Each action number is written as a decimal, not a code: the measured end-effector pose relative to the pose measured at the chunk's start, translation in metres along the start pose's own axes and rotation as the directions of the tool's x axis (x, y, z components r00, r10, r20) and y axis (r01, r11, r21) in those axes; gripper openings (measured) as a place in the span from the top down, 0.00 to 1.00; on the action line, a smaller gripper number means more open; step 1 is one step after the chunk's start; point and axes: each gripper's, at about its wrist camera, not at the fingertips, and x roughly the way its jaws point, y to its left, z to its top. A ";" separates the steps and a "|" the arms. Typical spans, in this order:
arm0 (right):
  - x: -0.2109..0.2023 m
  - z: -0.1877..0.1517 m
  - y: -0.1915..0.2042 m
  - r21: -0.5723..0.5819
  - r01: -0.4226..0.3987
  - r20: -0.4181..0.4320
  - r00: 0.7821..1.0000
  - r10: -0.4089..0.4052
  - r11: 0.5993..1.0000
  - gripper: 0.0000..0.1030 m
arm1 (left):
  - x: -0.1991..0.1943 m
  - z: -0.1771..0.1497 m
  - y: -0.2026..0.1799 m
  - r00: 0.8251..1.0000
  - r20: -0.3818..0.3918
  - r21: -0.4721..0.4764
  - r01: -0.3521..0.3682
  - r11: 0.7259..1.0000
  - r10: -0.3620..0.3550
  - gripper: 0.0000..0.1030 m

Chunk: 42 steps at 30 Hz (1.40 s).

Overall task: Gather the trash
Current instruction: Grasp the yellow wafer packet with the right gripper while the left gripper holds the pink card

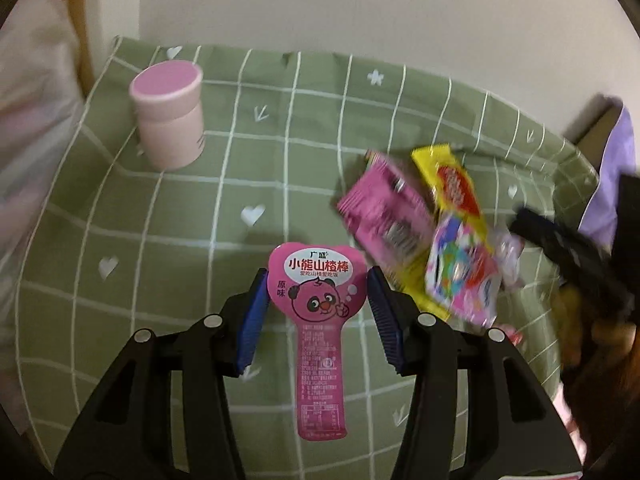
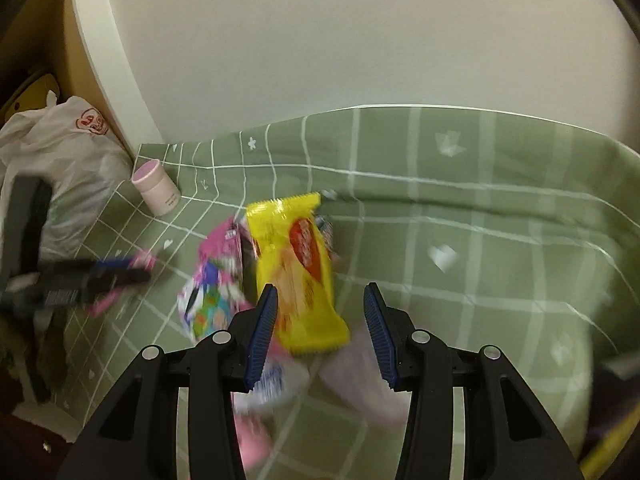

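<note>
A pink spoon-shaped snack wrapper (image 1: 318, 320) with a bear face lies flat on the green checked cloth (image 1: 168, 216). My left gripper (image 1: 318, 280) is open, its blue pads on either side of the wrapper's round head, not clamped. A magenta wrapper (image 1: 384, 212), a yellow wrapper (image 1: 452, 184) and a colourful wrapper (image 1: 460, 276) lie in a pile to the right. My right gripper (image 2: 320, 296) is open over that pile, with the yellow wrapper (image 2: 298, 264) between its fingers and the colourful wrapper (image 2: 208, 304) to its left. The right gripper appears blurred in the left wrist view (image 1: 568, 252).
A pink lidded jar (image 1: 168, 114) stands at the cloth's far left, also in the right wrist view (image 2: 156, 192). A white plastic bag (image 2: 64, 168) sits off the table's left edge. A pale wall (image 2: 320, 40) backs the table. Blurred pale wrappers (image 2: 280, 384) lie under the right gripper.
</note>
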 end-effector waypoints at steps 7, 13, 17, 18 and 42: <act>0.048 0.010 0.003 -0.018 -0.088 -0.141 0.986 0.085 0.996 0.88 | -0.011 -0.015 0.000 1.000 -0.005 0.017 -0.006 1.000 0.007 0.54; 0.006 -0.005 0.012 -0.020 -0.082 -0.077 0.994 0.080 0.996 0.93 | -0.008 -0.016 -0.006 1.000 -0.016 0.045 0.012 0.999 -0.011 0.54; -0.039 -0.015 0.004 0.026 0.033 -0.002 0.999 -0.033 0.999 0.93 | -0.002 -0.017 -0.012 0.999 -0.033 0.054 0.029 0.998 -0.027 0.53; -0.049 -0.019 0.001 0.035 0.071 0.013 0.997 -0.072 0.997 0.93 | -0.001 -0.017 -0.013 0.999 -0.038 0.056 0.031 0.998 -0.029 0.53; -0.129 -0.099 0.001 0.180 0.154 0.025 0.987 -0.161 0.972 0.93 | 0.011 -0.014 -0.012 0.997 -0.081 0.098 0.010 0.995 -0.002 0.53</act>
